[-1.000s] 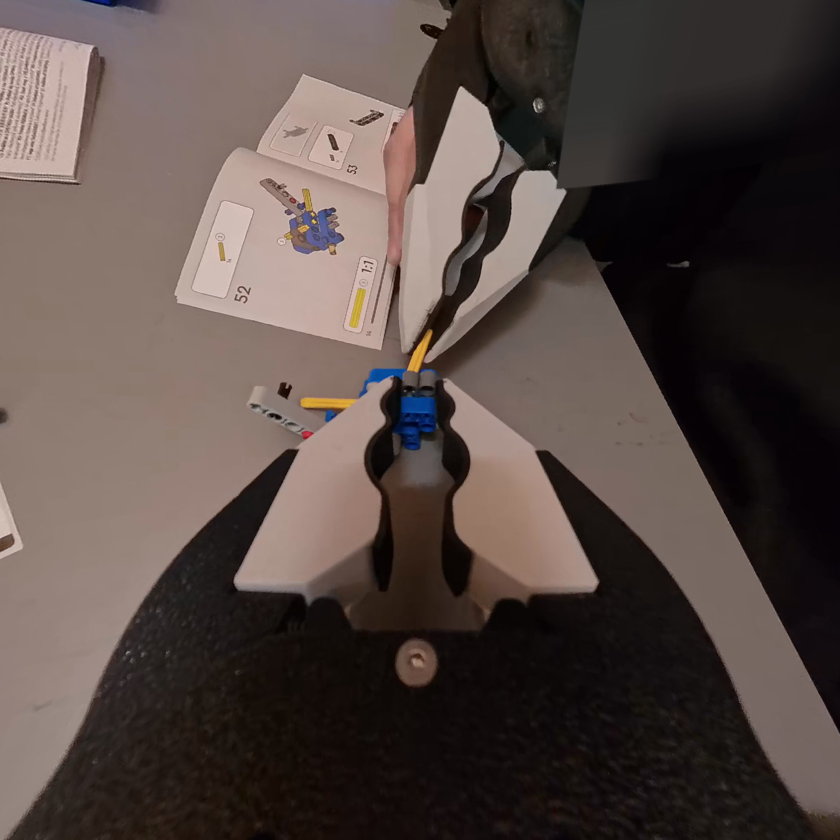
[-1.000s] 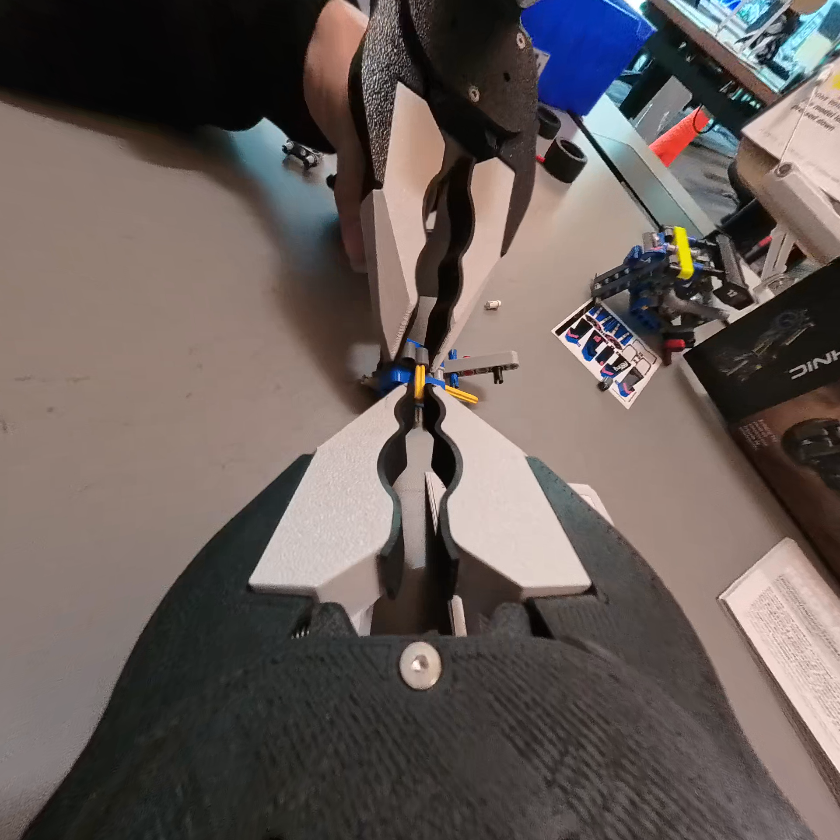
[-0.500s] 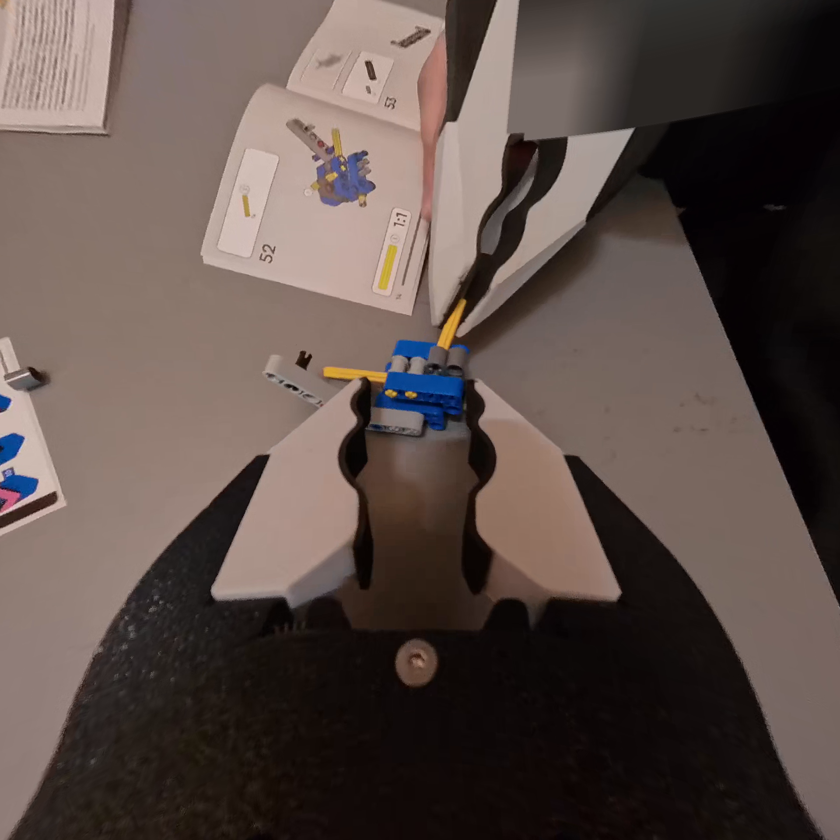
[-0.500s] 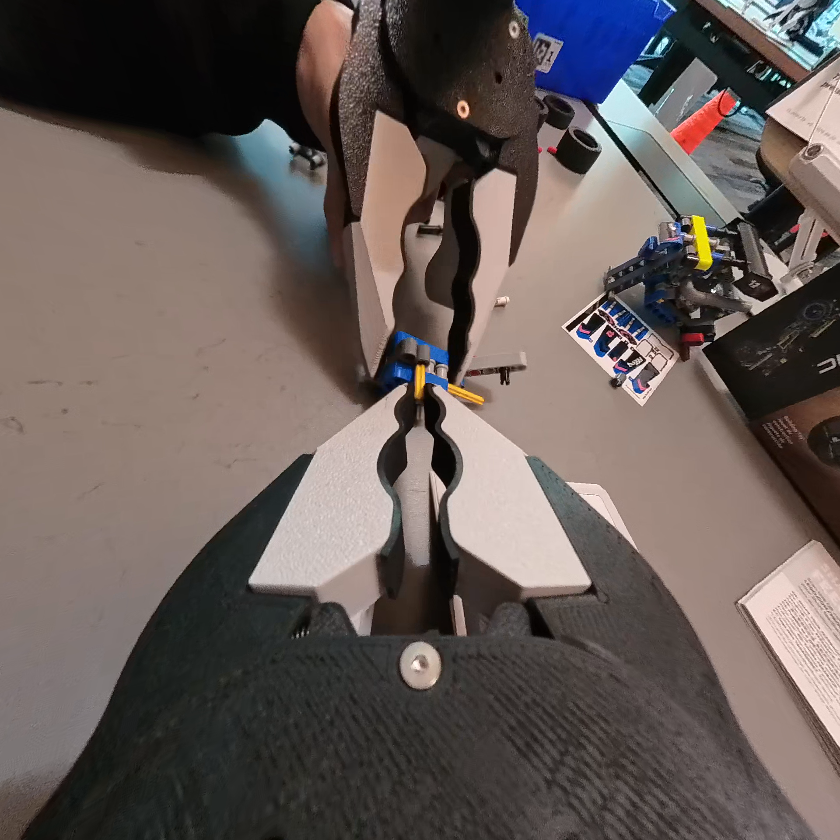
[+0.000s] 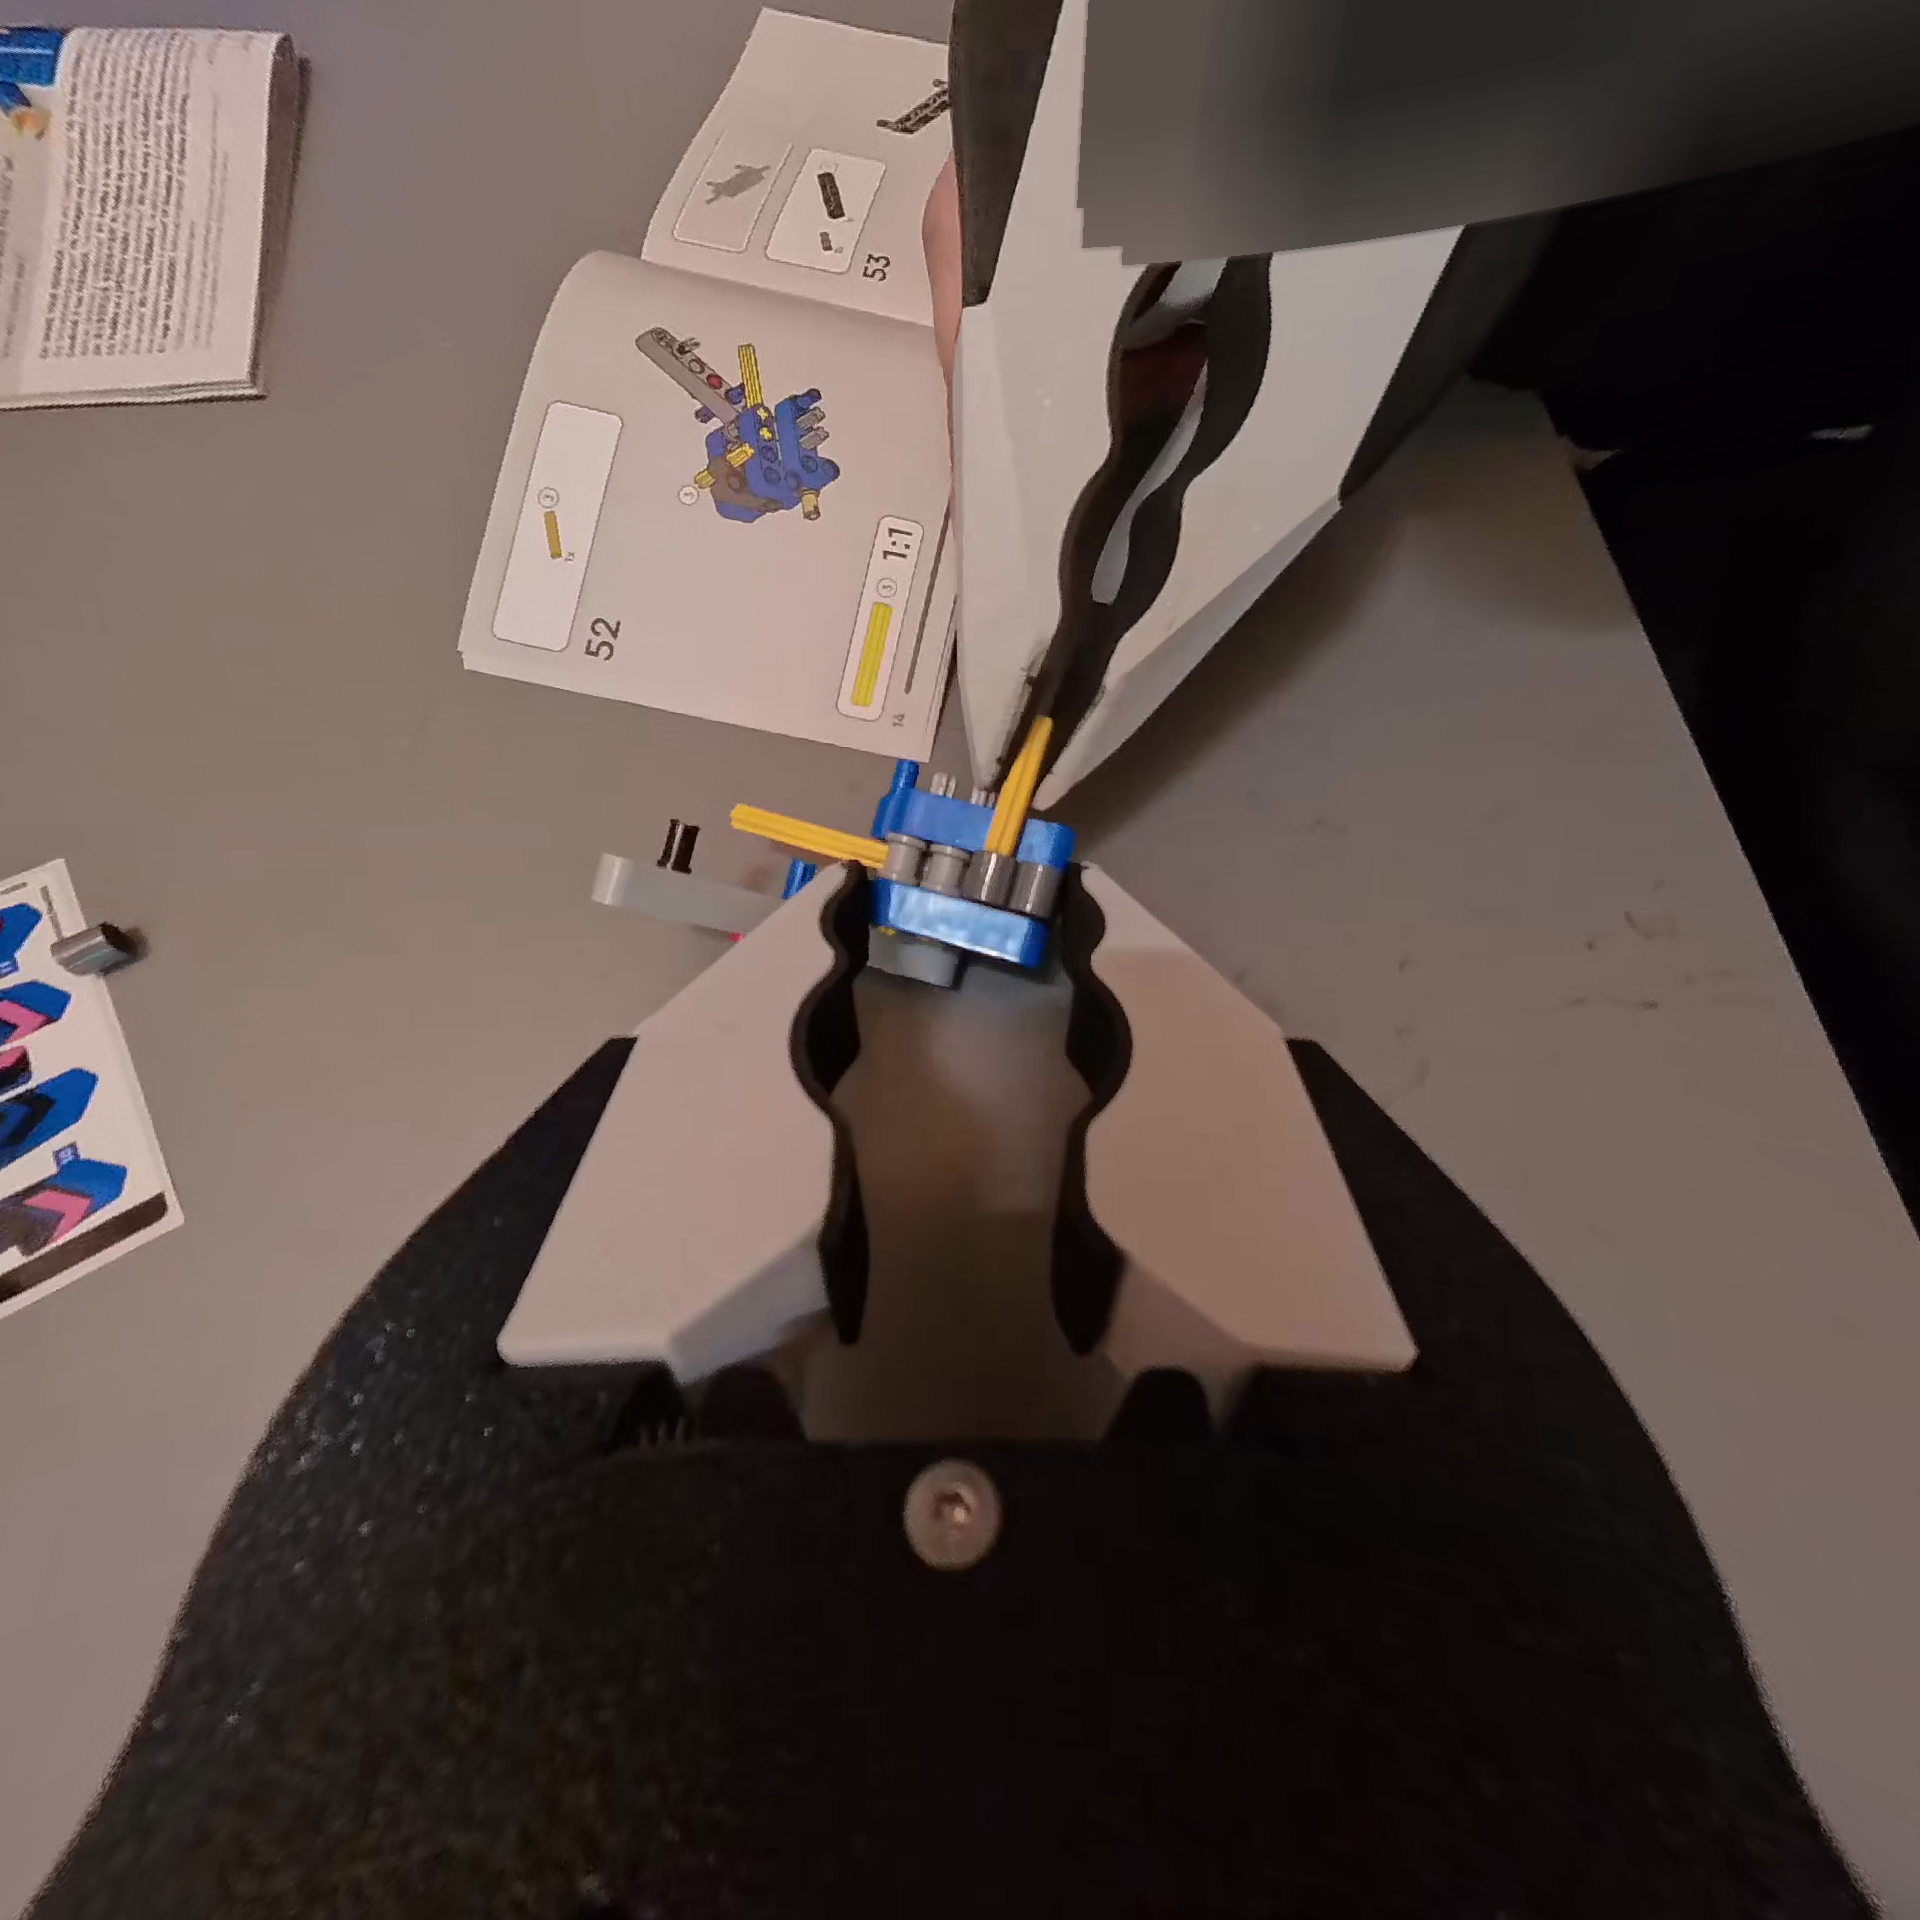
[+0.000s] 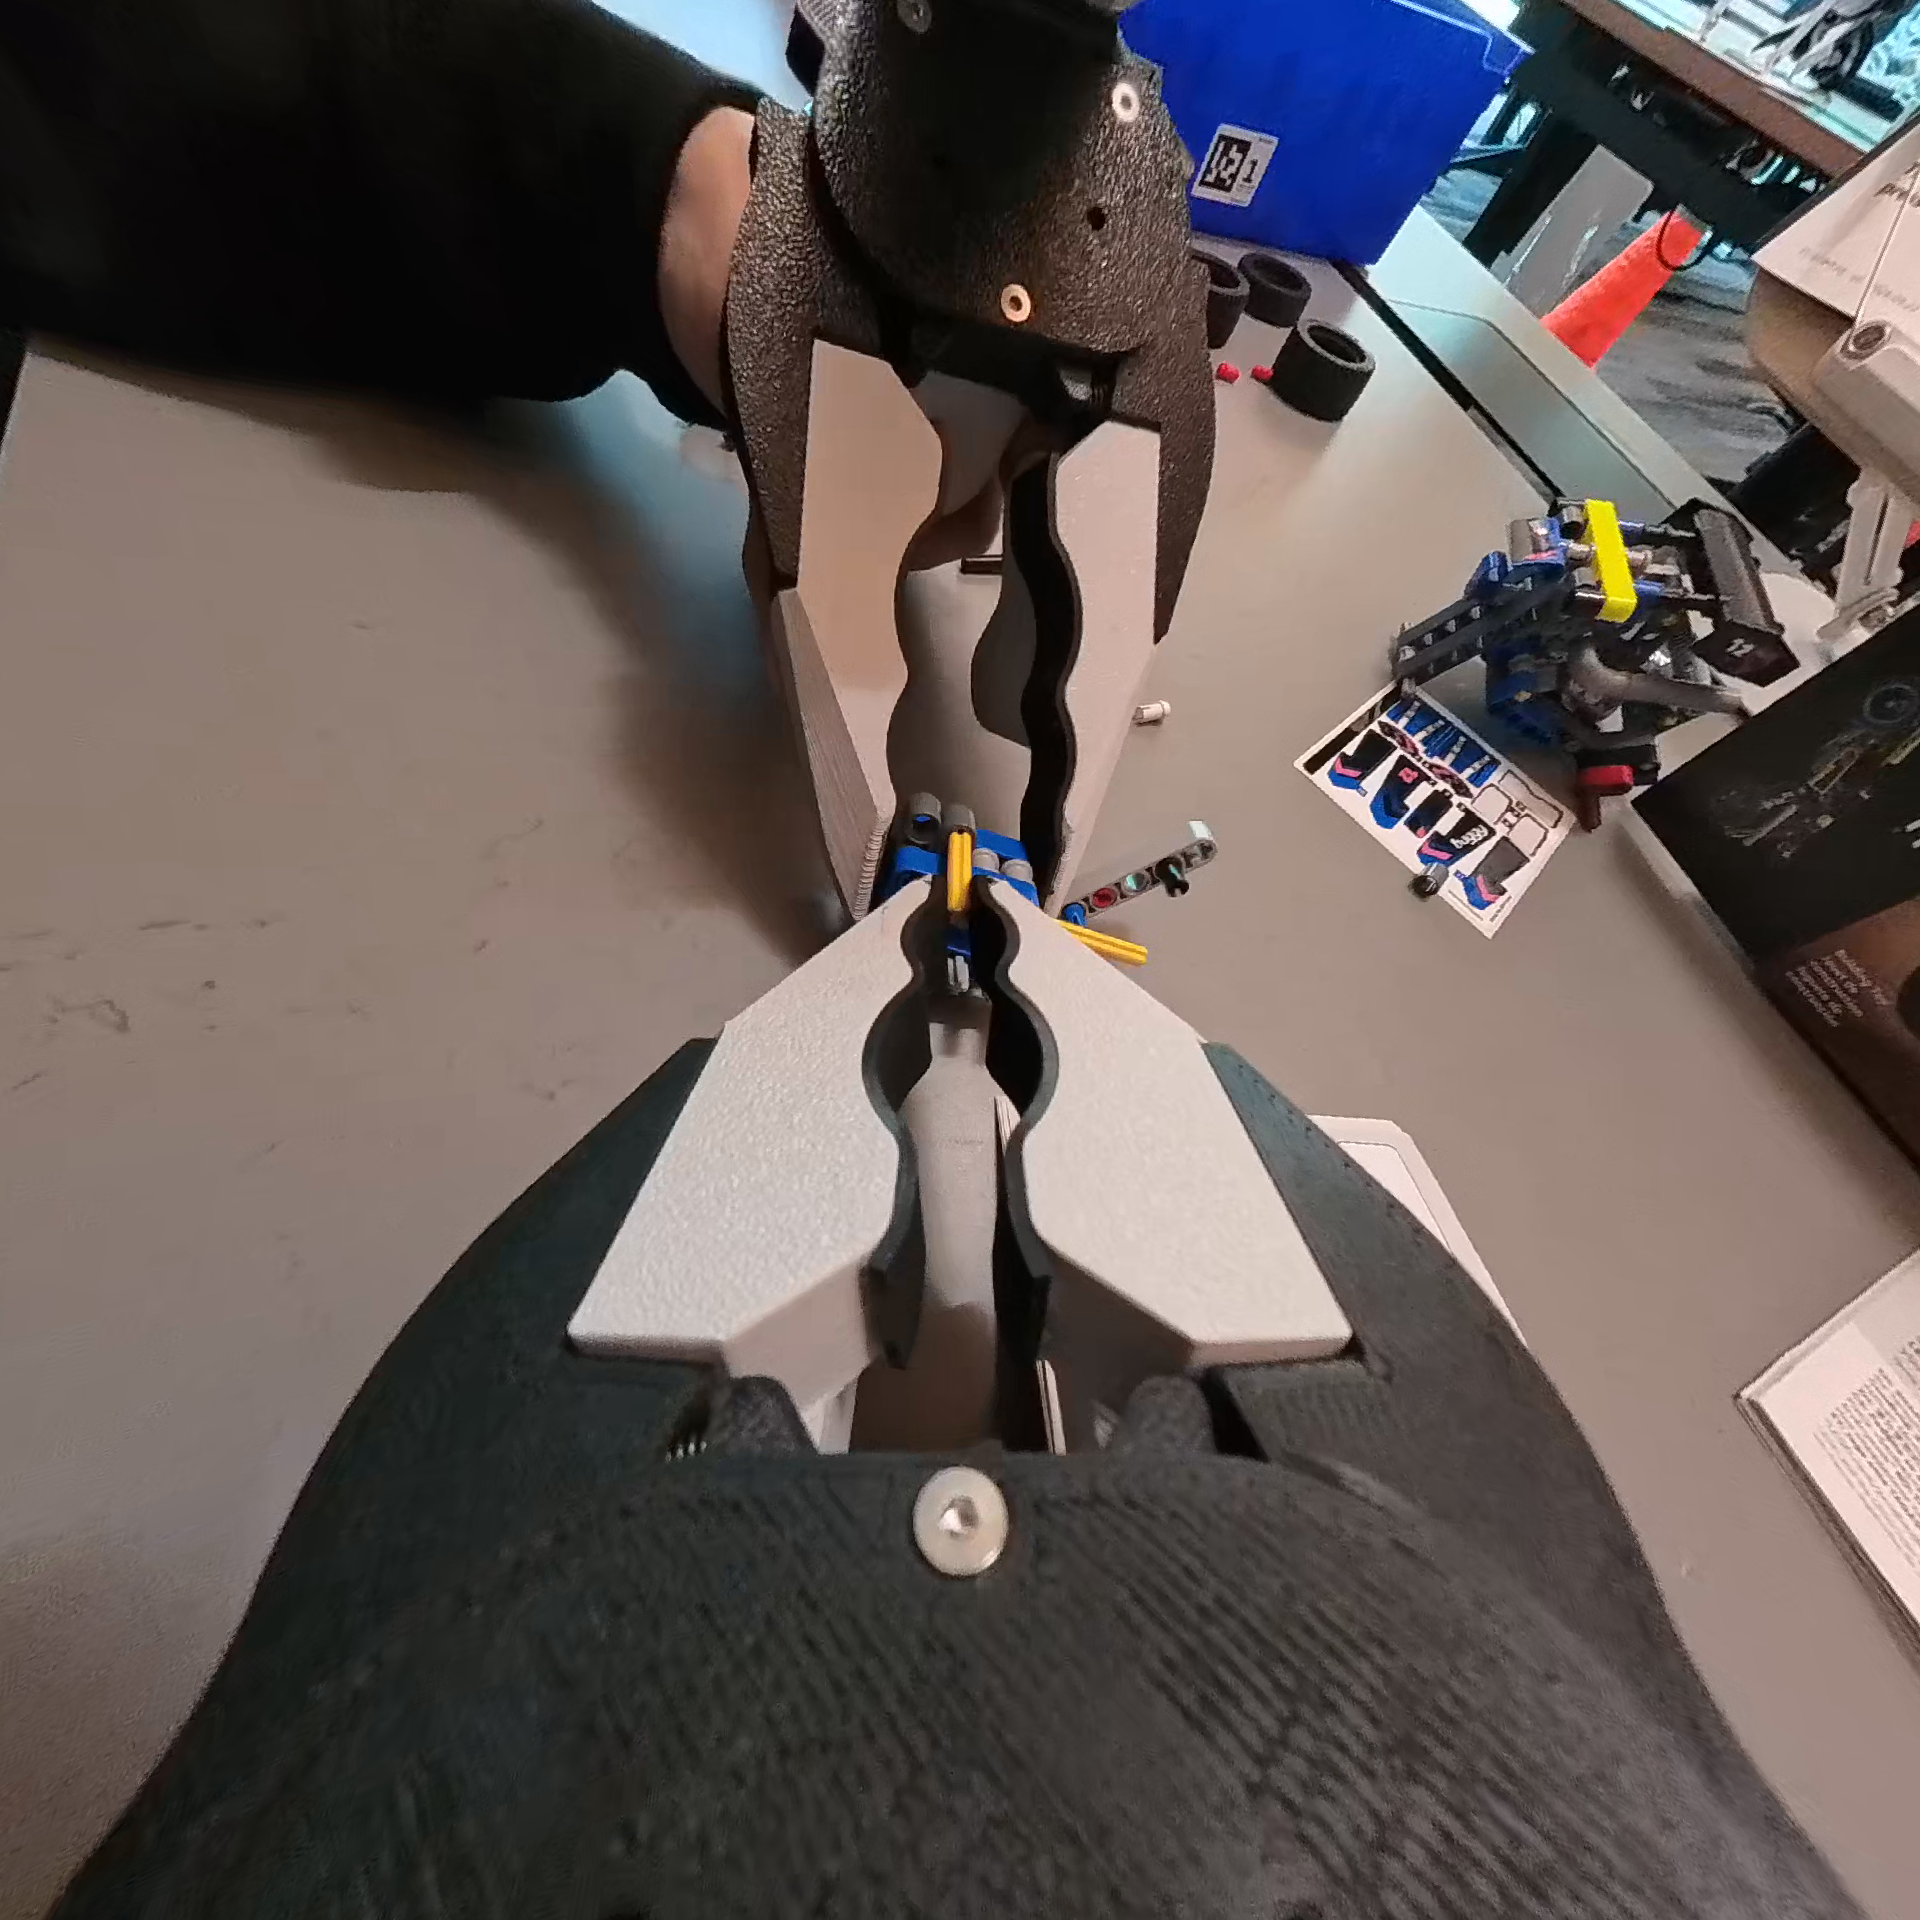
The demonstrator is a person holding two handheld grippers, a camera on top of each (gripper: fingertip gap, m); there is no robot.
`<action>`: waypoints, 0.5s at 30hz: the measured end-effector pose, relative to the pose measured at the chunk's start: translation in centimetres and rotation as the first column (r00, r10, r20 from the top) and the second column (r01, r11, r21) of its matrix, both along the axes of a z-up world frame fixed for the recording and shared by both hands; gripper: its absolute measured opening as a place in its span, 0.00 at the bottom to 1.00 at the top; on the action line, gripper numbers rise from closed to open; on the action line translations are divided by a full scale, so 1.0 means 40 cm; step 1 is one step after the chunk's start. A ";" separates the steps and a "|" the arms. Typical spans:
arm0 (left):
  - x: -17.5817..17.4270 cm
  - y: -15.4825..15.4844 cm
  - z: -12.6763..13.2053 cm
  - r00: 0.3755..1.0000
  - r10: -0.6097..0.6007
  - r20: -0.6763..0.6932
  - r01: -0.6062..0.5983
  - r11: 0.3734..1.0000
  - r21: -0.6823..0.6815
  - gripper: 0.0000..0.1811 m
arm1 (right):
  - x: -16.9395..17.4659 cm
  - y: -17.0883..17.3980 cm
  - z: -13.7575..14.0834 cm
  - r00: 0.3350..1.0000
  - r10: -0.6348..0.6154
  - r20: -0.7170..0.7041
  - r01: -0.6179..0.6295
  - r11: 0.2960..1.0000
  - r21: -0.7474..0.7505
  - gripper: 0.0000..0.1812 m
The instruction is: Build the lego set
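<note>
- Farthest left of the blue lego assembly [image 5: 961, 888], in my left wrist view, a folded leaflet [image 5: 135, 208] lies on the grey table [image 5: 312, 727]
- Also left of the assembly, near the edge of that view, sits a sticker sheet [image 5: 62, 1091] with a small grey piece [image 5: 99, 948] just beside it
- The open instruction booklet [image 5: 707, 499] lies beyond the assembly and to its left
- A grey beam [image 5: 665, 894] with a black pin lies on the table just left of the assembly, and a yellow axle sticks out of the assembly toward it
- My left gripper [image 5: 961, 914] has its jaws set on either side of the blue assembly, pinching it at the tips, low over the table
- My right gripper [image 5: 1023, 748] comes at the assembly from the far side, jaws pressed almost together on a second yellow axle [image 5: 1018, 779] that stands in the assembly's top
- In my right wrist view the right gripper [image 6: 961, 914] pinches that yellow axle [image 6: 958, 871], with the blue assembly [image 6: 914, 857] just beyond its tips
- Right of the assembly in this view lie the sticker sheet [image 6: 1434, 805], a larger built lego model [image 6: 1590, 634] and a dark box [image 6: 1829, 810]
- Black tyres [image 6: 1320, 364] and a blue bin [image 6: 1309, 114] sit well beyond the assembly
</note>
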State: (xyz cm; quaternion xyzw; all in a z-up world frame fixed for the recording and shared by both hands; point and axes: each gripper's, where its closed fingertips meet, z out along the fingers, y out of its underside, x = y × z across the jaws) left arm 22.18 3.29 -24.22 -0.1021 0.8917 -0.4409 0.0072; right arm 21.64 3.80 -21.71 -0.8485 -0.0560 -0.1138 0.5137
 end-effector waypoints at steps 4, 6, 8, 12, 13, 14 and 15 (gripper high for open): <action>0.001 -0.002 0.000 0.999 -0.005 0.037 0.004 1.000 0.022 0.19 | -0.002 -0.004 0.000 0.999 0.013 0.032 -0.012 1.000 -0.025 0.02; 0.002 -0.002 0.000 0.997 -0.008 0.072 0.004 0.999 0.053 0.19 | -0.003 -0.006 0.000 0.997 0.019 0.074 -0.015 0.998 -0.053 0.02; 0.005 0.002 0.000 0.992 -0.015 0.128 0.002 0.995 0.103 0.19 | -0.003 -0.005 0.000 0.996 0.012 0.084 -0.006 0.998 -0.068 0.02; 0.015 0.011 -0.001 0.974 -0.022 0.225 -0.020 0.983 0.183 0.19 | -0.002 -0.001 -0.003 0.995 -0.065 -0.070 0.061 0.996 -0.065 0.02; 0.016 0.013 -0.001 0.971 -0.024 0.237 -0.023 0.981 0.194 0.19 | -0.003 0.001 -0.003 0.993 -0.078 -0.093 0.073 0.996 -0.060 0.02; 0.014 0.015 -0.001 0.972 -0.027 0.234 -0.020 0.980 0.198 0.19 | -0.004 0.003 -0.003 0.994 -0.077 -0.083 0.073 0.996 -0.056 0.02; 0.010 0.016 -0.001 0.975 -0.032 0.218 -0.012 0.981 0.195 0.19 | -0.008 0.004 -0.004 0.998 -0.051 -0.021 0.050 0.997 -0.056 0.02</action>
